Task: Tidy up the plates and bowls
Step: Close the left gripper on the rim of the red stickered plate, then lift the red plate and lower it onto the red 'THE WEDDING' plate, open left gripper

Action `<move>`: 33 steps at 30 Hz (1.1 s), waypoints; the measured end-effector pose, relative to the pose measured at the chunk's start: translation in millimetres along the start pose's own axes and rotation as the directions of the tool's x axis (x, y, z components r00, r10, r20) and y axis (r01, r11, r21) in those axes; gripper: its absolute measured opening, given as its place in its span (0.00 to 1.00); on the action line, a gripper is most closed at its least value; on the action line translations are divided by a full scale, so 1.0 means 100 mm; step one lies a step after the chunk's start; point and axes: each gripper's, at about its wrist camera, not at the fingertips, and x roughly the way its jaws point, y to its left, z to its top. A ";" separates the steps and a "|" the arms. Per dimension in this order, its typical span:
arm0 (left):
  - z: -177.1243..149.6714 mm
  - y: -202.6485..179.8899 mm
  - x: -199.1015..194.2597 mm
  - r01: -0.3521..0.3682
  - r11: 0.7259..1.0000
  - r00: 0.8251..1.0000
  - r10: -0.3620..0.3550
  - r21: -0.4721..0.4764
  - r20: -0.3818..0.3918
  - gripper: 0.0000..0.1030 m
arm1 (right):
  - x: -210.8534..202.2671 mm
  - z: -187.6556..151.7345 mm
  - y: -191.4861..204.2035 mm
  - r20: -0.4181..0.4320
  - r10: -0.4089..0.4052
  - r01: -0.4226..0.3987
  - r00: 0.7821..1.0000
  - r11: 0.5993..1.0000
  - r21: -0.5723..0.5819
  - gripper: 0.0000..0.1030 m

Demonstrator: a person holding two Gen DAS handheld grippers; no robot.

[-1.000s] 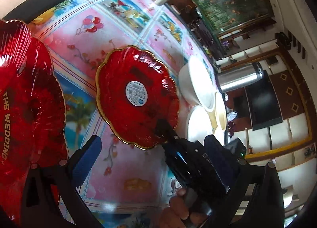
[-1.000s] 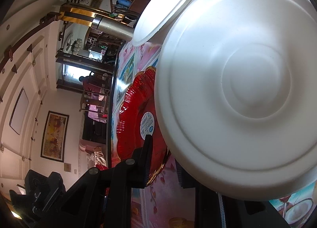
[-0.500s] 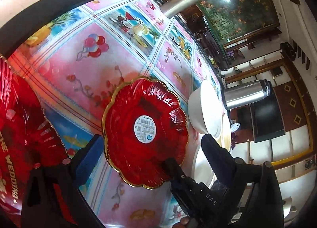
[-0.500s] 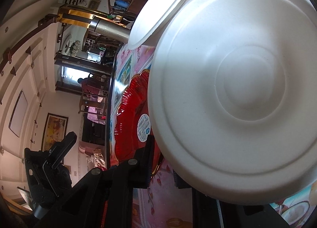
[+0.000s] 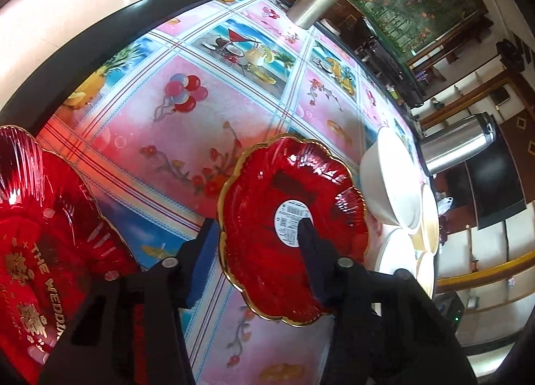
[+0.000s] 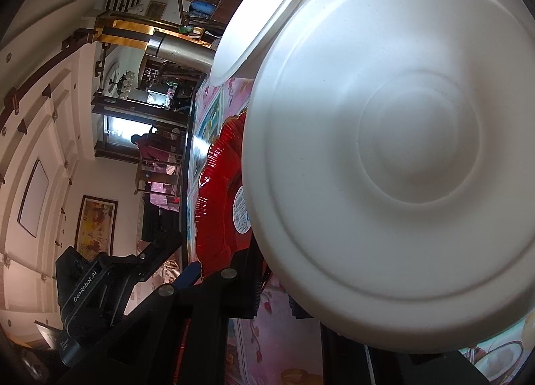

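Observation:
A red gold-rimmed plate (image 5: 267,217) with a white sticker lies on the patterned table; it also shows in the right wrist view (image 6: 217,204). My left gripper (image 5: 257,237) is open, its jaws straddling the plate's near left edge, the right finger over the plate. A second red plate (image 5: 43,234) with gold lettering lies at the left. My right gripper (image 6: 277,288) holds a white plate (image 6: 394,157) by its rim, filling the right wrist view. White bowls (image 5: 388,181) stand right of the red plate.
A steel thermos (image 5: 458,144) stands beyond the white bowls. Another white bowl (image 6: 267,7) is above the held plate. The table's dark edge (image 5: 100,30) curves along the far left. The left gripper's body (image 6: 100,288) shows in the right wrist view.
My left gripper has moved forward and right until its open jaws straddle the red plate's edge. The right gripper with the white plate has barely moved.

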 end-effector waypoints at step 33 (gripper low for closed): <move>-0.13 -0.07 0.06 -0.127 0.990 0.992 0.127 0.057 0.016 0.05 | -0.07 -0.03 0.14 0.040 -0.079 0.082 0.996 0.993 -0.081 0.12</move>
